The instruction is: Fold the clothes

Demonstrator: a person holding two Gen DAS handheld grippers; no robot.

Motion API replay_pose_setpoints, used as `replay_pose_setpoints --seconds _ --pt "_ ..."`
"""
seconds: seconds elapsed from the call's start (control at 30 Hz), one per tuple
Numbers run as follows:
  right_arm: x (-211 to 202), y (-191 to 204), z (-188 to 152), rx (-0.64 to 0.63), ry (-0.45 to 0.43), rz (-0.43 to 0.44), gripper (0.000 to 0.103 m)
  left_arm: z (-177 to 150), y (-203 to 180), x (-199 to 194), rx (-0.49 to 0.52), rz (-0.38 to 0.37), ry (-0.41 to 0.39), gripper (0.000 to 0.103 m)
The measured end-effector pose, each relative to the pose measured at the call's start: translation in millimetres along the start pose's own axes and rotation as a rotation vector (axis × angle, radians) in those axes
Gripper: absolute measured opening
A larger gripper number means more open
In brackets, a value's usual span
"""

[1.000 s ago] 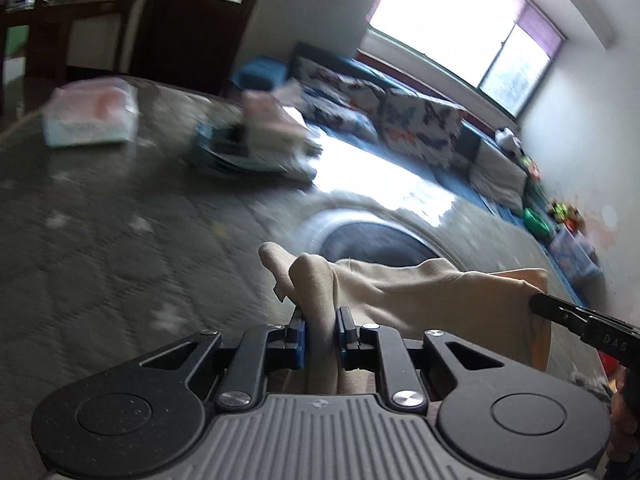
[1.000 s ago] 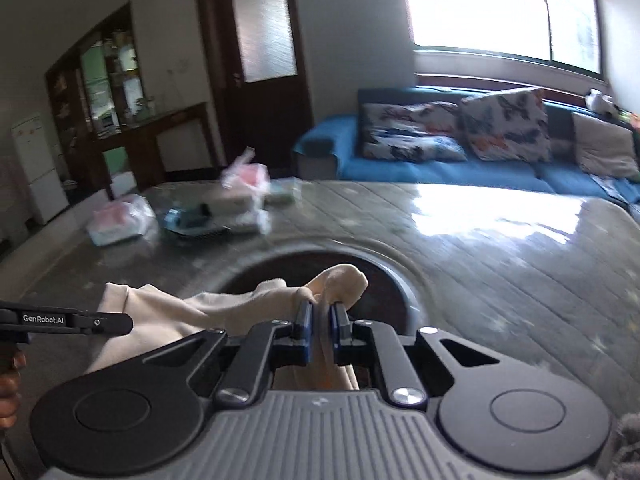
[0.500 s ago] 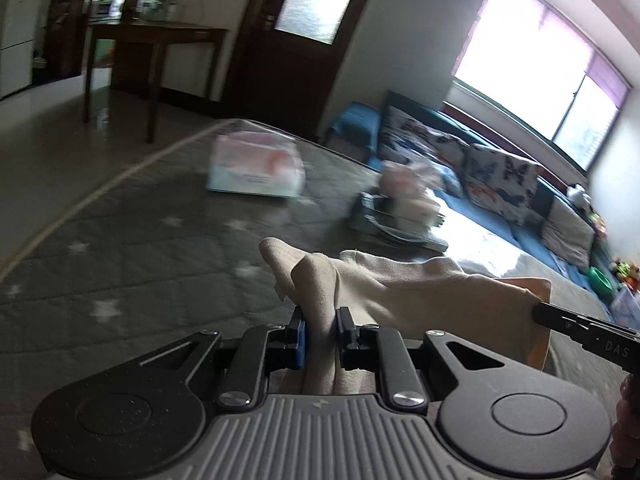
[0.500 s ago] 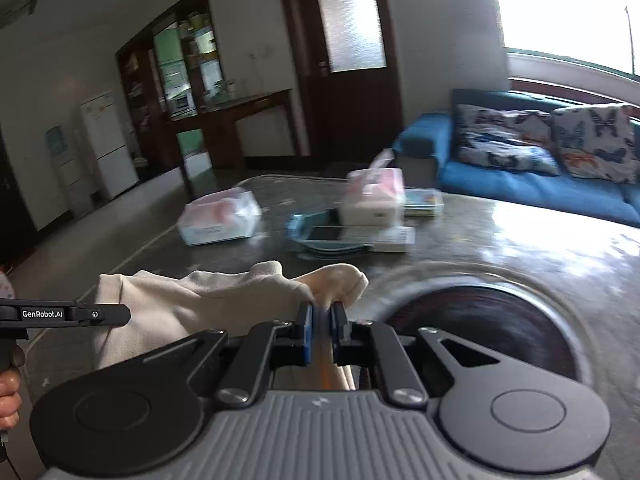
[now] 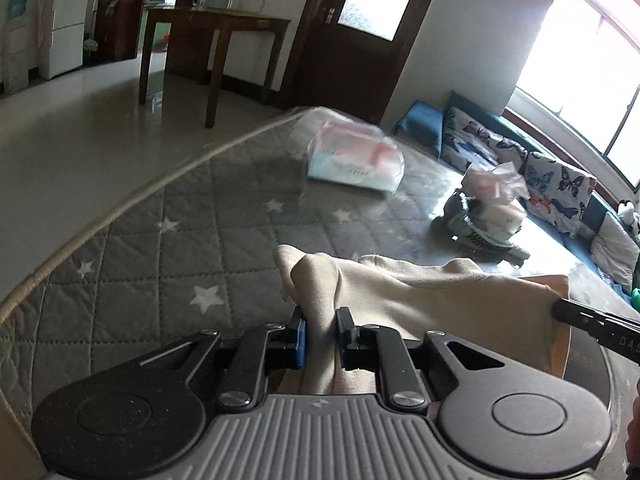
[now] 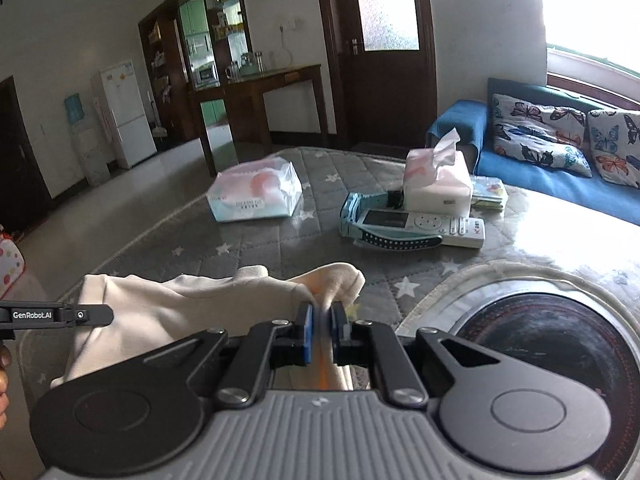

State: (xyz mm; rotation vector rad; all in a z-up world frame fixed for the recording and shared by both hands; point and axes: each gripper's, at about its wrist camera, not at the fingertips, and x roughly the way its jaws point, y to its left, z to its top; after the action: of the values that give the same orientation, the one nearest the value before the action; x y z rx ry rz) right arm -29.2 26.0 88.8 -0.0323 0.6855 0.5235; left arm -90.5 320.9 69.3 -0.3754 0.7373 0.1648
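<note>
Left gripper (image 5: 320,334) clamped on bunched cream garment (image 5: 420,292) above grey star-quilted counter (image 5: 180,220); tissue pack (image 5: 356,160) blurred beyond, sofa (image 5: 520,160) behind

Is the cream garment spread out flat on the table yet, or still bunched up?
Bunched. The cream garment hangs rumpled between the right claw and left claw, each pinching a gathered edge above the quilted table cover.

A dark wooden door (image 6: 384,40) stands far; a blue sofa (image 6: 560,176) lies right under a bright window (image 6: 592,8); a white fridge (image 6: 124,112) stands left.
</note>
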Motion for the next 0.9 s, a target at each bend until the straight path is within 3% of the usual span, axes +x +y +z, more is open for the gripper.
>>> replay_pose_setpoints --seconds 0.4,0.47,0.67,0.9 --pt "35.1 -3.5 -6.5 -0.011 0.07 -0.087 0.008 -6.8 5.6 22.0 0.011 0.045 0.04 0.018" --pt "38.3 -5.6 -5.8 -0.003 0.066 -0.108 0.0 -4.1 4.5 24.9 0.011 0.052 0.035 0.018" --pt "44.9 -15.4 -4.9 0.001 0.08 -0.119 0.001 3.7 4.7 37.1 0.021 0.074 0.04 0.019" --pt "35.9 -6.4 -10.6 -0.049 0.082 -0.077 0.009 5.4 9.0 36.4 0.027 0.141 0.027 0.04"
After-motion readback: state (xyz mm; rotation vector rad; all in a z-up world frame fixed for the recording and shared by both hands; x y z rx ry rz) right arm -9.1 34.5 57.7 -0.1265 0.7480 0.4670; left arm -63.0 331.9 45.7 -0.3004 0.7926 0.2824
